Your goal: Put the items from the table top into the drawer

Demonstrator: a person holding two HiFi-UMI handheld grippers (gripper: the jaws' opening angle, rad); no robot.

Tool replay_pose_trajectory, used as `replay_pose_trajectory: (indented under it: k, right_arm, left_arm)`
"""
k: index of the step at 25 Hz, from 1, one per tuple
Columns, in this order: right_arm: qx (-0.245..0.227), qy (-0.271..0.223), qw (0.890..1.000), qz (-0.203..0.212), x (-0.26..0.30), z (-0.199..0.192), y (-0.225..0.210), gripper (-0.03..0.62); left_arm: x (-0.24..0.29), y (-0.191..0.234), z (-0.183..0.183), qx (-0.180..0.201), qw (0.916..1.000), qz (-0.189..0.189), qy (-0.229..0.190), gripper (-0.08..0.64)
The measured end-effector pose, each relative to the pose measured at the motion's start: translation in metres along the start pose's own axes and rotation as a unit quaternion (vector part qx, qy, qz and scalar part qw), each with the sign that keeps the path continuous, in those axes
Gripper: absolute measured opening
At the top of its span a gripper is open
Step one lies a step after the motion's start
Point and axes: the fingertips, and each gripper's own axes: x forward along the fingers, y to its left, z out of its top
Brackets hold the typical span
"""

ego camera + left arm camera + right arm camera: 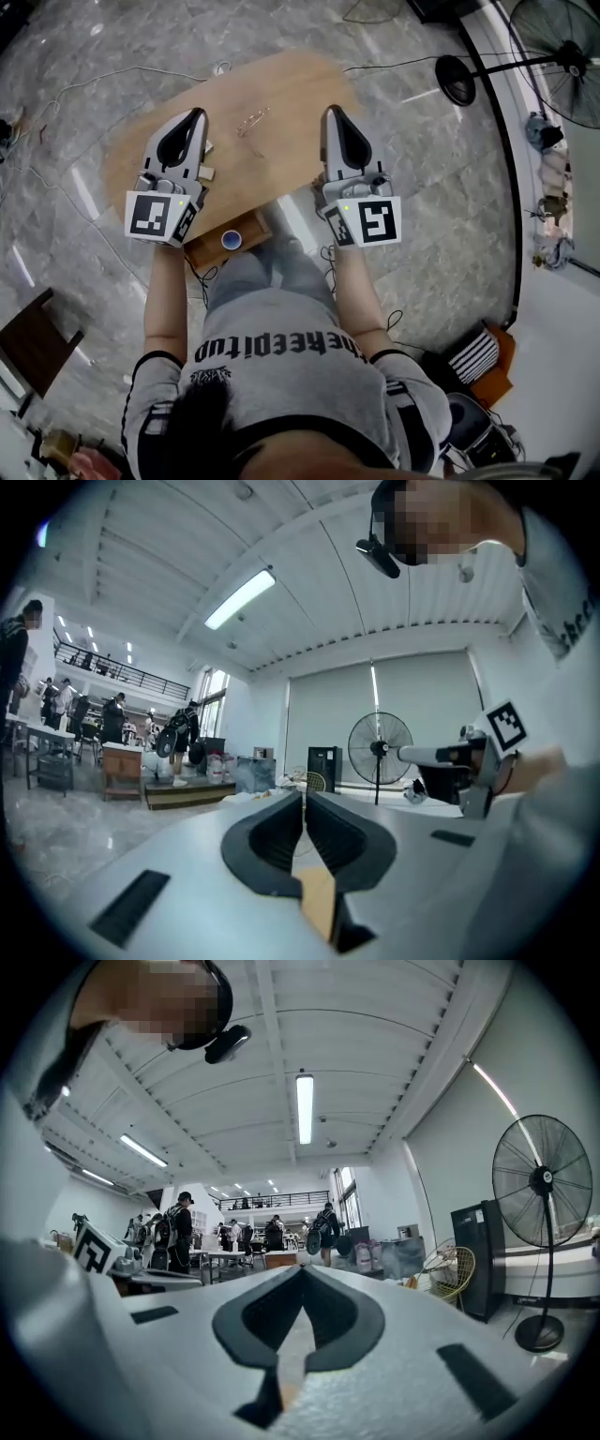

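In the head view a small oval wooden table (pixel 281 89) stands in front of me on a marble floor. A thin metallic item (pixel 251 122) lies near its middle, and two small pale pieces (pixel 207 172) sit by its left side. Under the near edge shows a wooden drawer front (pixel 246 228) with a blue knob (pixel 231 241). My left gripper (pixel 197 116) hangs over the table's left part, and my right gripper (pixel 332 112) over its right edge. Both point level, jaws together, nothing between them. The two gripper views show only the hall, left gripper (pixel 305 794) and right gripper (pixel 302 1269) both empty.
A standing fan (pixel 562 56) and its round base (pixel 457 80) are at the far right, with cables across the floor. A dark stool (pixel 37 342) sits at the near left. Several people and worktables (pixel 234 1255) fill the hall's far end.
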Motion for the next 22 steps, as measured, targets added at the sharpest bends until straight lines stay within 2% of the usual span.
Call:
replay_pose_trajectory:
  k: [3,9,13,17,22]
  right_arm:
    - [0.002,0.007,1.0,-0.017,0.009,-0.025,-0.009,0.0]
    - [-0.019,0.024,0.999,-0.026,0.026,-0.076,-0.017,0.0]
    - [-0.011,0.041,0.999,-0.026,0.03,-0.115,-0.019,-0.001]
    - [-0.004,0.06,0.998,-0.033,0.032,-0.151,-0.029,0.0]
    - [0.018,0.08,0.995,-0.051,0.025,-0.195,-0.042,0.0]
  left_arm:
    - [0.024,0.001,-0.047,-0.006,0.9988,-0.045,0.02,0.012]
    - [0.062,0.0,-0.13,-0.011,0.9921,-0.09,0.087,0.012]
    - [0.075,-0.006,-0.188,-0.012,0.9825,-0.118,0.144,0.014]
    - [0.09,-0.01,-0.243,-0.013,0.9747,-0.139,0.175,0.014]
    - [0.103,-0.015,-0.314,0.009,0.9562,-0.161,0.244,0.014]
